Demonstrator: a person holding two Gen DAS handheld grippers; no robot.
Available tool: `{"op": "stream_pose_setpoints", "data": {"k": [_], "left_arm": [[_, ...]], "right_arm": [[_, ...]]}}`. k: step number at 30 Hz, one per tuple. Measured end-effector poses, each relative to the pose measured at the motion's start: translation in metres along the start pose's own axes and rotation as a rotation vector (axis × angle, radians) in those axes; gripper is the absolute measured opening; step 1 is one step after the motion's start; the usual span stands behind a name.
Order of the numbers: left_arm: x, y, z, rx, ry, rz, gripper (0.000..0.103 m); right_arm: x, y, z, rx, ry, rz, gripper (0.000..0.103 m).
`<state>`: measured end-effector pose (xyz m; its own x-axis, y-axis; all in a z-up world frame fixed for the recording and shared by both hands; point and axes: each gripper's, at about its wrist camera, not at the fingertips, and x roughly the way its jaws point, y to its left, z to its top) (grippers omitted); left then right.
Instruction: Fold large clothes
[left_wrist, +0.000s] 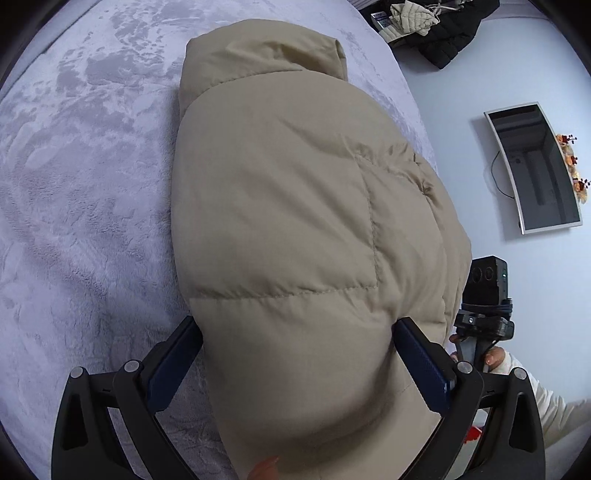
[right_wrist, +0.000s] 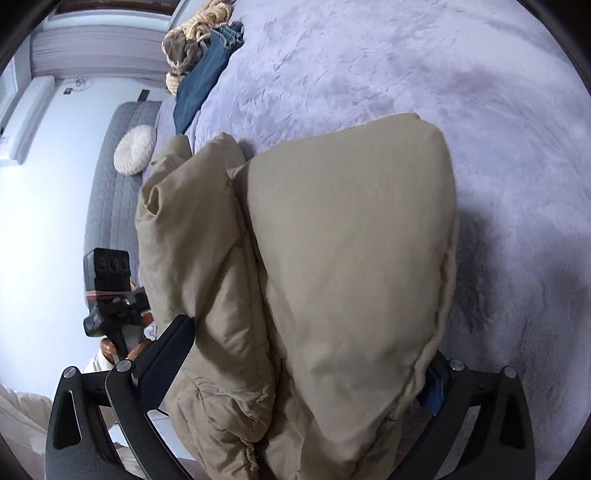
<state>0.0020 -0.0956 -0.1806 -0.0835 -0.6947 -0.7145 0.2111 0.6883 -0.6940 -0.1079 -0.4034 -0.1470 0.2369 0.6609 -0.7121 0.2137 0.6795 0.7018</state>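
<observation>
Left gripper (left_wrist: 299, 354) jaws spread wide around a fold of the beige puffer jacket (left_wrist: 295, 206), pads not visibly pressing. Right gripper (right_wrist: 306, 369) released likewise, jacket bulk between its fingers. Jacket lies bundled, puffy, stitched panels, on the lilac plush blanket (left_wrist: 81, 192).

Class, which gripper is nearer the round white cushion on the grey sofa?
Left, most likely. The left gripper is by the bed's edge, on the side toward the cushion; the right gripper straddles the beige puffer jacket farther onto the lilac blanket.
</observation>
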Motion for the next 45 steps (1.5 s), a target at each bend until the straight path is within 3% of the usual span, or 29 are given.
{"op": "stream_pose_setpoints", "data": {"k": [4,7,10,17,22,30,37,45], "left_arm": [[0.021,0.026,0.010,-0.064,0.056,-0.142,0.103],[0.031,0.028,0.013,-0.105,0.053,-0.180,0.103],[0.032,0.016,0.011,-0.101,0.027,-0.122,0.103],[0.034,-0.022,0.006,-0.020,-0.009,0.096,0.103],[0.034,-0.055,0.003,0.049,-0.033,0.198,0.099],[0.027,-0.103,-0.005,0.124,-0.061,0.258,0.085],[-0.021,-0.091,-0.017,0.149,-0.109,0.244,0.085],[-0.067,-0.083,0.017,0.191,-0.159,0.257,0.085]], "right_arm": [[0.018,-0.006,0.010,0.014,0.056,0.002,0.103],[0.028,-0.002,0.016,0.000,0.084,0.032,0.103],[0.038,0.000,0.022,-0.009,0.104,0.039,0.103],[0.048,-0.004,0.024,0.016,0.111,-0.017,0.103],[0.048,-0.006,0.025,0.093,0.089,-0.022,0.102],[0.027,-0.005,0.018,0.106,0.087,0.063,0.057],[0.010,0.016,0.022,0.079,0.065,0.122,0.055],[0.022,0.061,0.049,0.046,0.011,0.143,0.055]]}}
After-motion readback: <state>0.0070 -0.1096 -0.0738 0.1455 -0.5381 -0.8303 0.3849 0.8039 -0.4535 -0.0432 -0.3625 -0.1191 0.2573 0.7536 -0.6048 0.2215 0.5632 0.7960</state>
